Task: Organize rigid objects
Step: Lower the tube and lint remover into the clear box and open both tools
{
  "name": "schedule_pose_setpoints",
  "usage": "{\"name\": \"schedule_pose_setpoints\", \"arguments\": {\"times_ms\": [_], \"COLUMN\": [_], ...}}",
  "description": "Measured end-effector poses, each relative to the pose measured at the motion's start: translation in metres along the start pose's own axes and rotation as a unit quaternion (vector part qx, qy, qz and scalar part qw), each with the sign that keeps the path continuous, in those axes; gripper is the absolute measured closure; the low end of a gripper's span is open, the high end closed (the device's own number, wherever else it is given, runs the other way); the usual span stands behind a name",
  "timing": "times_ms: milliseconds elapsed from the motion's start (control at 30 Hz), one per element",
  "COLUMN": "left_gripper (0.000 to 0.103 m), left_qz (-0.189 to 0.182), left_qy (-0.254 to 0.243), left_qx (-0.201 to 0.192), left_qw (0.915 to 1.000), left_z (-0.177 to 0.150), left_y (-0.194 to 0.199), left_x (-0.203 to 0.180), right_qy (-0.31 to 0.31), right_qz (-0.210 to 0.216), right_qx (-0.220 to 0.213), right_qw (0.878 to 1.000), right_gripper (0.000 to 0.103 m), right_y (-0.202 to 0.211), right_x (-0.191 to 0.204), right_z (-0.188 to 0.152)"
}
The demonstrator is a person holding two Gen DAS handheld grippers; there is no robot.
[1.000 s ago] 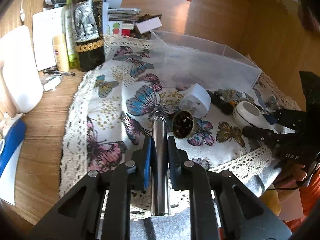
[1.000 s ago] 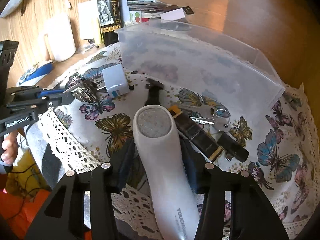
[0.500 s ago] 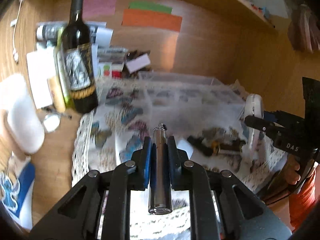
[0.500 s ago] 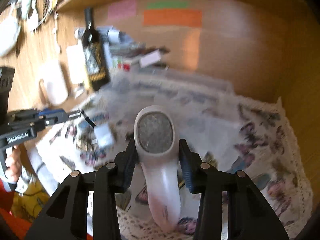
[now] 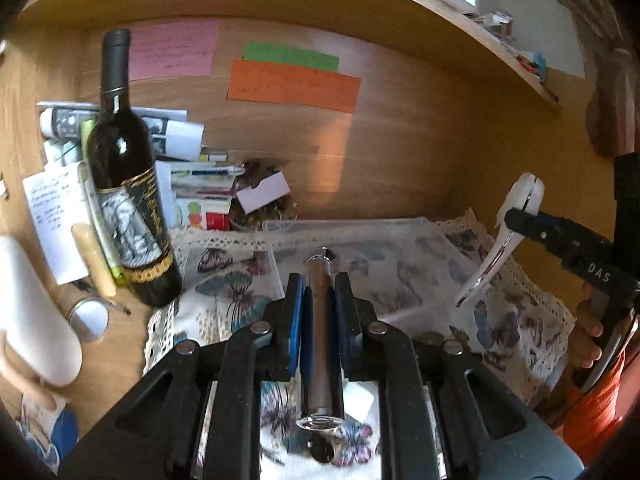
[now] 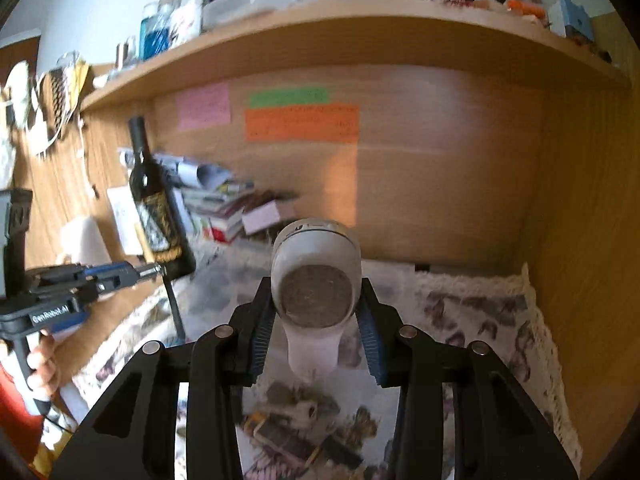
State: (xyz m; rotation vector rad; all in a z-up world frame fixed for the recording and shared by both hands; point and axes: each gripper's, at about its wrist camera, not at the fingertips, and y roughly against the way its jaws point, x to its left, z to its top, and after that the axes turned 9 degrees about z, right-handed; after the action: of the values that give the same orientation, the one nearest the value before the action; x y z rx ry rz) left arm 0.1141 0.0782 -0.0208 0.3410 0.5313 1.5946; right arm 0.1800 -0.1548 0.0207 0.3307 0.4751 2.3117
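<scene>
My left gripper [image 5: 318, 280] is shut on a slim silver metal cylinder [image 5: 320, 320] that lies lengthwise between its blue pads. It hangs above the butterfly-print cloth [image 5: 232, 292] and the near wall of a clear plastic box [image 5: 348, 224]. My right gripper [image 6: 316, 292] is shut on a white hand-held device [image 6: 316, 256] with a round mesh head, held up over the cloth [image 6: 480, 312]. In the left wrist view this device [image 5: 516, 216] shows at the right, clamped in the right gripper [image 5: 516, 220]. The right wrist view shows the left gripper [image 6: 156, 270] at the left.
A dark wine bottle [image 5: 128, 200] stands at the left beside papers, tubes and a white jug [image 5: 32, 312]. Small items, among them a black strap [image 6: 304, 440], lie on the cloth below. A wooden back wall with coloured notes [image 5: 292, 84] and a shelf overhead close the space.
Both grippers have risen off the cloth with their objects and tilted up toward the back wall. The loose items on the cloth have dropped below both views.
</scene>
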Motion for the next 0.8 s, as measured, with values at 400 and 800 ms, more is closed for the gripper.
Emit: {"name": "schedule_pose_setpoints", "arguments": {"times_ms": [400,800], "left_gripper": [0.088,0.088], "left_qz": [0.004,0.002], "left_qy": [-0.013,-0.032], "left_qx": [0.059,0.113], "left_qw": [0.9981,0.9931], "left_z": [0.018,0.004], "left_y": [-0.073,-0.115], "left_x": [-0.011,-0.02], "right_qy": [0.019,0.053], "right_qz": [-0.033,-0.014], "right_qx": [0.054,0.145], "right_qw": [0.998,0.988], "right_gripper": [0.067,0.067], "right_y": [-0.05,-0.123], "right_x": [-0.019,-0.009], "right_z": [0.009,-0.004]}}
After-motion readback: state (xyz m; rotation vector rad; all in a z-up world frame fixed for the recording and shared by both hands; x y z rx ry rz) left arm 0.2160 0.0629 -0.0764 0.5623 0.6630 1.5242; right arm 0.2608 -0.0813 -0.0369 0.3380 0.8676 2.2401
